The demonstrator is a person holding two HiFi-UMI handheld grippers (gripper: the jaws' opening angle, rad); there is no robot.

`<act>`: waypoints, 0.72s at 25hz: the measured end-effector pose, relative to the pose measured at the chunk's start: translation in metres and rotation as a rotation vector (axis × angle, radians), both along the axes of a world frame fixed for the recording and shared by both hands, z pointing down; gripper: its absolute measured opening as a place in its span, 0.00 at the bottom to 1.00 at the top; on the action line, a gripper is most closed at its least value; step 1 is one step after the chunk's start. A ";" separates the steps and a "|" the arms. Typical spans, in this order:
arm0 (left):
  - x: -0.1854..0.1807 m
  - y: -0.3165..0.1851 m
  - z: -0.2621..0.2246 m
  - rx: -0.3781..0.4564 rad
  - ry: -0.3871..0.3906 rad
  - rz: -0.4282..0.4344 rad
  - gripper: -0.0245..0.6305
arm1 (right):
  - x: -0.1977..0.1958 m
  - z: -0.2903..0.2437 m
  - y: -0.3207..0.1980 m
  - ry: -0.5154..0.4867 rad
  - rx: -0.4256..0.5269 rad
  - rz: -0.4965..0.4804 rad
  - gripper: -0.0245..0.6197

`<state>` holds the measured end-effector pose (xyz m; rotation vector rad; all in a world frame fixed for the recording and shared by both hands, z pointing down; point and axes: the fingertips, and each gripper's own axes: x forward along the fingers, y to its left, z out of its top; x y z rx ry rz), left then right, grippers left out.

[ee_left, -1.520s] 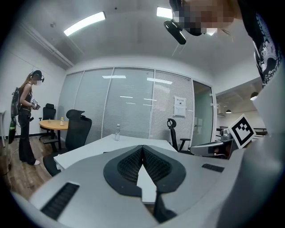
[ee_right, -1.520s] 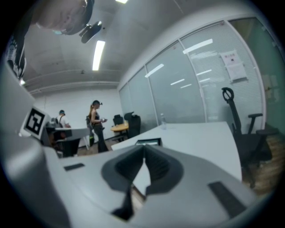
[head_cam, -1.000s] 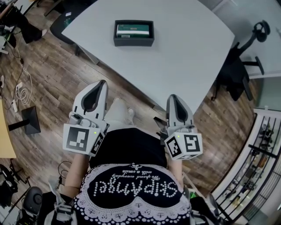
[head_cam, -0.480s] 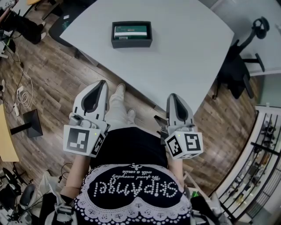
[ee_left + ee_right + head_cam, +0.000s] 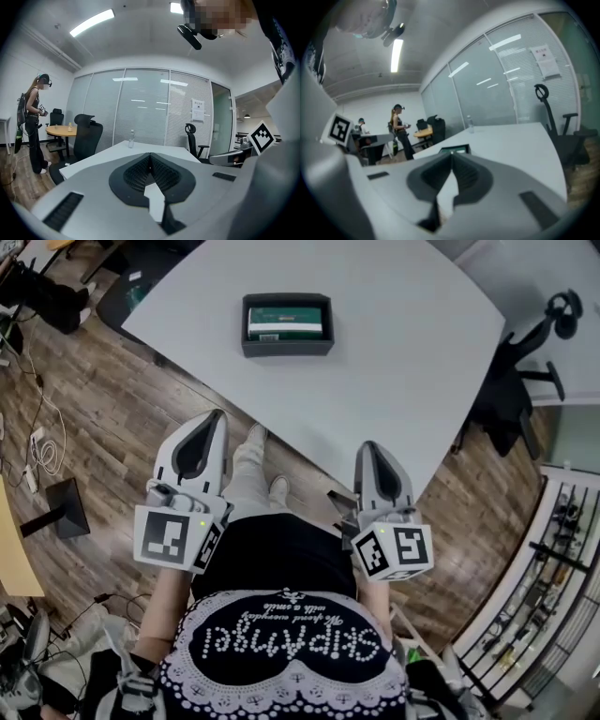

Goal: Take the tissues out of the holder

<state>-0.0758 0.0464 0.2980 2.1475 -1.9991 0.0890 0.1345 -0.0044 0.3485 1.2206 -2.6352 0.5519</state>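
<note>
The left gripper (image 5: 217, 416) is held with its jaws pressed together, and nothing is seen between them in the left gripper view (image 5: 150, 154). The right gripper (image 5: 367, 445) is likewise closed on nothing (image 5: 451, 153). One cube with black-and-white square markers is carried on each. Both are held low in front of the person's black top (image 5: 281, 615), on which large white lettering, seen upside down, appears to read "SkipAngel"; the smaller line above it cannot be read.

One dark grey holder (image 5: 287, 347) stands on the grey-white table (image 5: 403, 352), well apart from both grippers. One green tissue pack (image 5: 288, 319) with a white band lies inside it; its print is too small to be read. In the right gripper view the holder (image 5: 454, 149) is seen just beyond the jaw tips.

One clear bottle (image 5: 131, 138) stands on the table's far side. The floor (image 5: 103, 427) is laid with wood-look planks. A black office chair (image 5: 520, 381) is placed at the table's right edge. The room is closed off by a glass partition (image 5: 140, 108) with blinds, to which one printed notice (image 5: 198, 110) is fixed, unreadable. A round wooden table (image 5: 65, 131) and a standing person (image 5: 33, 123) are seen at the left, under ceiling light strips (image 5: 92, 22).
</note>
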 end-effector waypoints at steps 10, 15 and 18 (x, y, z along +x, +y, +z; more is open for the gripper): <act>-0.057 -0.073 -0.002 -0.008 0.009 0.057 0.08 | -0.057 -0.009 -0.064 0.001 0.002 0.049 0.09; -0.083 -0.103 0.000 -0.022 0.015 0.103 0.08 | -0.082 -0.011 -0.085 0.012 -0.008 0.087 0.09; -0.094 -0.121 0.004 -0.026 0.019 0.139 0.08 | -0.091 -0.011 -0.094 0.015 -0.009 0.125 0.09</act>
